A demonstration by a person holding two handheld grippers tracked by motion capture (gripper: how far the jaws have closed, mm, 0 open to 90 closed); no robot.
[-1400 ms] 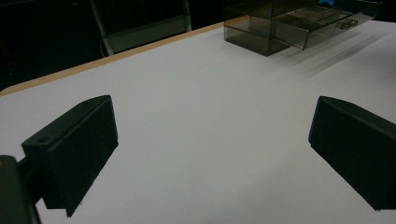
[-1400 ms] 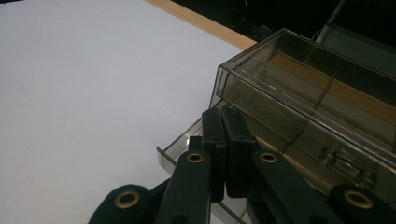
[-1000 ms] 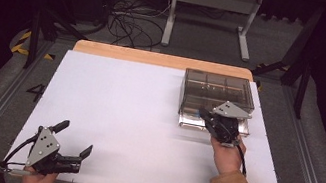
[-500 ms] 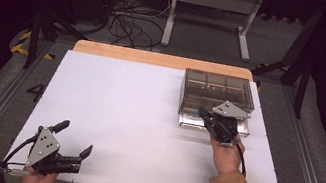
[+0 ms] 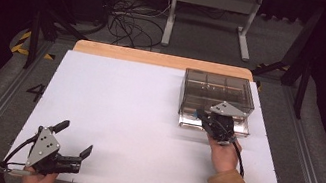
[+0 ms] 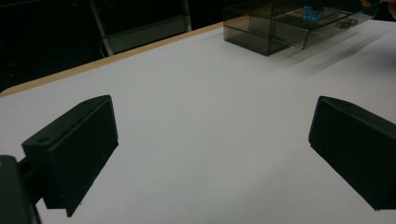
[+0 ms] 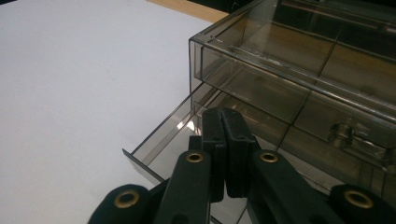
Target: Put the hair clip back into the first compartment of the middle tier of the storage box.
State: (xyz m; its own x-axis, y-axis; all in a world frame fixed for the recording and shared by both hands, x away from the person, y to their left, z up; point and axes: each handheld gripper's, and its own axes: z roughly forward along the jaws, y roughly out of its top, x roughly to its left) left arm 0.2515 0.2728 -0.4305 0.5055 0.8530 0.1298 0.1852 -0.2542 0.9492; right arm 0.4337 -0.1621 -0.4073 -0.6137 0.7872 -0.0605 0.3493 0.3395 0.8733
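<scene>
Jaws: left gripper (image 5: 75, 141) spread wide, nothing between | bare white counter (image 5: 137, 112) ahead of them, its near edge just behind | right gripper (image 7: 223, 154) clenched, pads together, nothing visibly gripped | smoky clear drawer box (image 5: 218, 93) right beyond them, lower drawer (image 7: 187, 135) pulled out beneath the tips | small blue item (image 6: 310, 12) inside the box.

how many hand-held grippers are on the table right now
2. The left hand-held gripper sits at the table's near left corner; the right hand-held gripper is at the smoky plastic drawer box far right.
</scene>
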